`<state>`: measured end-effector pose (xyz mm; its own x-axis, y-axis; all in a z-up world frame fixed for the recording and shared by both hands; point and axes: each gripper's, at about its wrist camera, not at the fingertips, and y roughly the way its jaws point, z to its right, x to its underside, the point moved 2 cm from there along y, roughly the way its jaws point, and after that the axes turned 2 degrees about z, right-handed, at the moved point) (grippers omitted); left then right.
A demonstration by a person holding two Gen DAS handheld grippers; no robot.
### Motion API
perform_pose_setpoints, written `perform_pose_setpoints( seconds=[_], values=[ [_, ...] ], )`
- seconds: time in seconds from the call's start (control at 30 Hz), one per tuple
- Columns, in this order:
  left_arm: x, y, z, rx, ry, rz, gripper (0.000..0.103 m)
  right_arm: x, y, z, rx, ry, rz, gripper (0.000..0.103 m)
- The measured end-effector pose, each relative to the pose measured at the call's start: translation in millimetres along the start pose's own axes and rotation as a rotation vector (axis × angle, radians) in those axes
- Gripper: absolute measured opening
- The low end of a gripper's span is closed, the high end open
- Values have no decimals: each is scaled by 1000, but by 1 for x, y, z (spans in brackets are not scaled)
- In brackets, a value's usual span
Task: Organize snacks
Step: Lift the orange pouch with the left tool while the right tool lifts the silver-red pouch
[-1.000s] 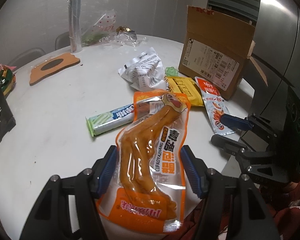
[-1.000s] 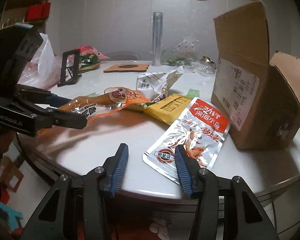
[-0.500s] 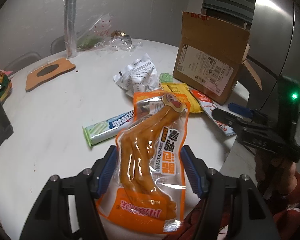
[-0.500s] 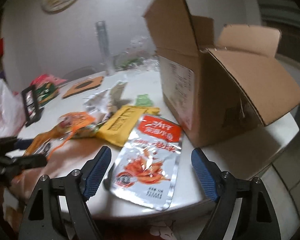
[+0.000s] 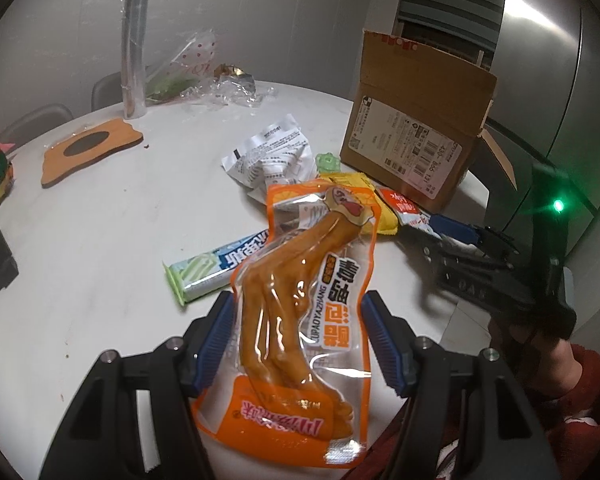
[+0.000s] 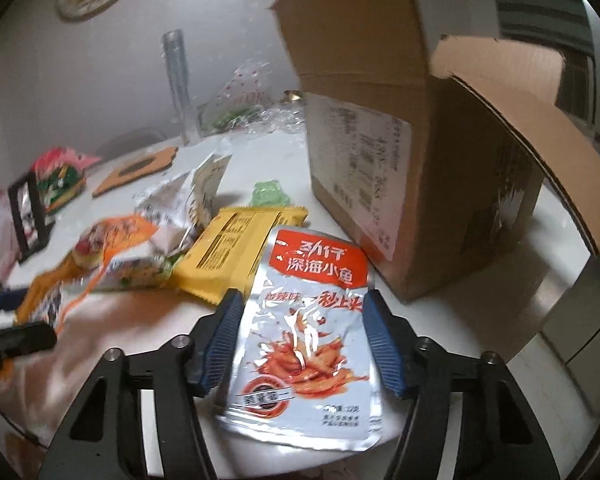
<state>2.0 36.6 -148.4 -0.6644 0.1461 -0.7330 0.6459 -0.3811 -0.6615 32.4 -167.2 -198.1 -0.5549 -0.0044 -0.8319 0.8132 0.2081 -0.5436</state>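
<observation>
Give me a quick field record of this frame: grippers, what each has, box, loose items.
left gripper: pads against the sides of the orange chicken-feet pouch, lifted off the table
right gripper: open, straddling the silver fish snack pouch lying at the table edge
cardboard box: upright, flaps open, right of the pouches
loose on table: yellow packet, green-blue stick pack, crumpled white wrapper, small green item
interior of box: not visible
</observation>
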Motion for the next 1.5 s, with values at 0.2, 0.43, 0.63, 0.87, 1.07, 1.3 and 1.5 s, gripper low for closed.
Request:
perform_pose_setpoints(
  seconds=[0.2,0.43,0.63,0.87,1.07,1.3,1.5],
  values=[
    [1,-4,-3,-21,-15,12,62,14,-16,-8,-47,-93,8,46],
    [4,-14,-1,-60,-33,24,62,27,-28,-20,-136,-201,47,43],
    [8,-21,-1,-100,-66,34,62,33,-29,-35,-299,-306,80,43],
    [15,-33,-8,-170,-105,40,62,41,-30,-73,-444,-456,123,43],
    [23,-44,-20,-226,-138,43,62,31,-20,-102,-574,-520,50,43],
    [26,-50,-27,-237,-154,47,62,15,-18,-105,-577,-498,34,74],
    [26,-50,-28,-236,-156,45,62,8,0,-119,-606,-552,-77,74]
  ],
)
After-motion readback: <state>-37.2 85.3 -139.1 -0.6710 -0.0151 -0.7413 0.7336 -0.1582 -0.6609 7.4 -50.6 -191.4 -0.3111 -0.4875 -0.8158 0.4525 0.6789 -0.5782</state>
